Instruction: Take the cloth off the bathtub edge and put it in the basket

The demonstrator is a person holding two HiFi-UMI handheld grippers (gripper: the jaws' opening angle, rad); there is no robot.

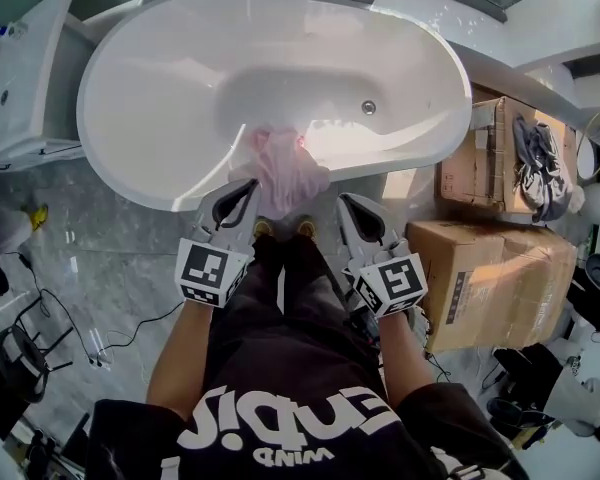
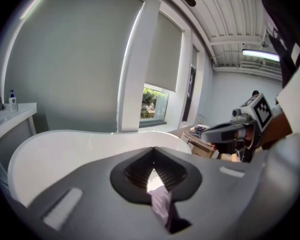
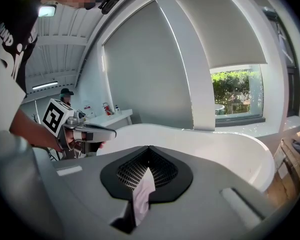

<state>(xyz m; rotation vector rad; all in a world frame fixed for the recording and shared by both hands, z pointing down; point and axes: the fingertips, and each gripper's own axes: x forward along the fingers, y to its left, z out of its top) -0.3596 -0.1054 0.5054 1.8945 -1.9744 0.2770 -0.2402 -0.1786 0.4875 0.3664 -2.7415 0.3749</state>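
Note:
A pink cloth (image 1: 281,164) hangs over the near rim of the white bathtub (image 1: 160,183), straight in front of me. My left gripper (image 1: 248,192) sits at the cloth's left edge and my right gripper (image 1: 344,206) at its right edge. In the left gripper view the jaws of the left gripper (image 2: 153,170) are closed, with a fold of the cloth (image 2: 162,207) pinched in their seam. The right gripper (image 3: 149,163) is likewise closed, and a pale strip of the cloth (image 3: 142,198) hangs from between its jaws. Each gripper shows in the other's view.
Two cardboard boxes stand right of the tub, the near box (image 1: 500,268) closed and the far box (image 1: 495,153) holding dark items. A white washstand (image 1: 20,78) sits at the left. Cables (image 1: 90,343) lie on the grey floor. A person (image 3: 66,95) stands far off.

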